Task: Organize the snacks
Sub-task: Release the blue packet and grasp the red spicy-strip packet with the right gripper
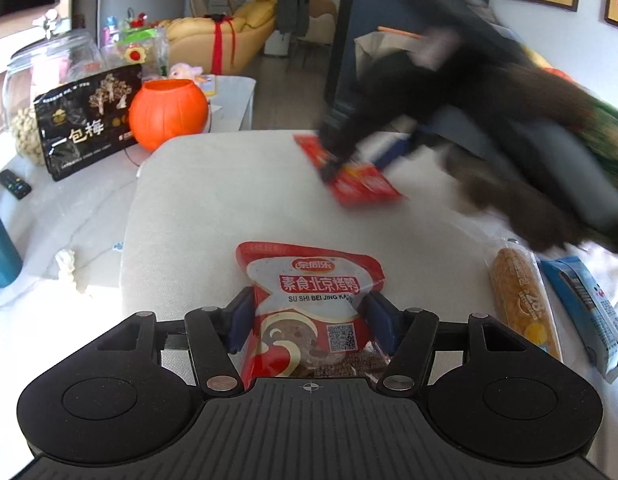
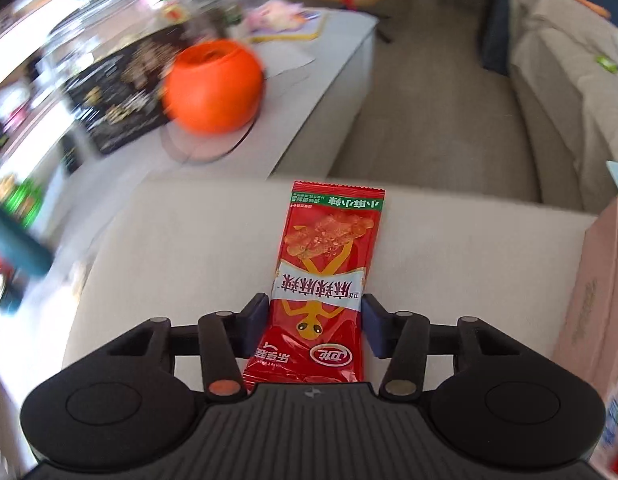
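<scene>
My left gripper (image 1: 307, 312) is shut on a red and white snack pouch (image 1: 309, 304), held over the pale cushion (image 1: 213, 200). My right gripper (image 2: 315, 320) is shut on a long red spicy-strip packet (image 2: 325, 276); in the left wrist view the same packet (image 1: 357, 178) shows blurred in the moving right gripper (image 1: 333, 164) at the cushion's far right. An orange pumpkin bucket (image 1: 169, 114) stands open on the white table beyond the cushion's far left corner; it also shows in the right wrist view (image 2: 213, 86).
A yellow corn packet (image 1: 523, 300) and a blue packet (image 1: 589, 312) lie at the cushion's right. A black plum bag (image 1: 85, 120), a glass jar (image 1: 33, 80), a remote (image 1: 13, 185) and a teal bottle (image 1: 1, 252) are on the table. A cardboard box (image 2: 593, 300) stands at right.
</scene>
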### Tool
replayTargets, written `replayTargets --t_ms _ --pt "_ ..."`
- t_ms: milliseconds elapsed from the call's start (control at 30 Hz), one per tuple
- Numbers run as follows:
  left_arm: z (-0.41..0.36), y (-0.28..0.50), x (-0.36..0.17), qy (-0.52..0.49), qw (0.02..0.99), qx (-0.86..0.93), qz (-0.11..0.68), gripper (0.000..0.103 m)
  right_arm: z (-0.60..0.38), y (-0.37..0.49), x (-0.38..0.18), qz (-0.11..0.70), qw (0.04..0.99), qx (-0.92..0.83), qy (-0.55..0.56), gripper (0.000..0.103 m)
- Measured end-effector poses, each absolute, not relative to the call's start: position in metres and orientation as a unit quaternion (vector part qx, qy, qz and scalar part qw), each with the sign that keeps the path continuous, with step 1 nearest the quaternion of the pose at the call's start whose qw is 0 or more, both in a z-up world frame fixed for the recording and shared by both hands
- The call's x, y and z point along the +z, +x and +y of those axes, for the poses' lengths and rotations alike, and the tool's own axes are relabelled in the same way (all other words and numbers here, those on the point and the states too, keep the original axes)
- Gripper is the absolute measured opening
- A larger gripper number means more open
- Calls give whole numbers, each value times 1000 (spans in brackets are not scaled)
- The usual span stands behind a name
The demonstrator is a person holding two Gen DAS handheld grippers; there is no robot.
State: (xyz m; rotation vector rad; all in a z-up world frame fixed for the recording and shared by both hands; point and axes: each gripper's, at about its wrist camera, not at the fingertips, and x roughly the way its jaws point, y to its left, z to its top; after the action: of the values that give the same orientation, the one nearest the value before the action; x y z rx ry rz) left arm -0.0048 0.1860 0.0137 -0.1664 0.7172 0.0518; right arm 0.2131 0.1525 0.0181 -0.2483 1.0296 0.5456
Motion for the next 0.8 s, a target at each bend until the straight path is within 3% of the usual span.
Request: replayTargets --t_ms 333,500,533,600,800 --pt "182 -5 14 -90 931 31 352 66 72 138 27 508 785 317 -158 50" --pt "175 -2 14 -69 929 24 363 68 76 146 21 499 803 288 -151 66" --pt "175 -2 14 -64 929 22 365 68 77 145 21 492 808 286 -155 65" --pt "175 -1 15 -60 927 20 370 69 84 138 23 475 812 285 -182 48" --pt "165 8 16 -35 921 30 388 69 41 118 77 435 830 322 -135 46"
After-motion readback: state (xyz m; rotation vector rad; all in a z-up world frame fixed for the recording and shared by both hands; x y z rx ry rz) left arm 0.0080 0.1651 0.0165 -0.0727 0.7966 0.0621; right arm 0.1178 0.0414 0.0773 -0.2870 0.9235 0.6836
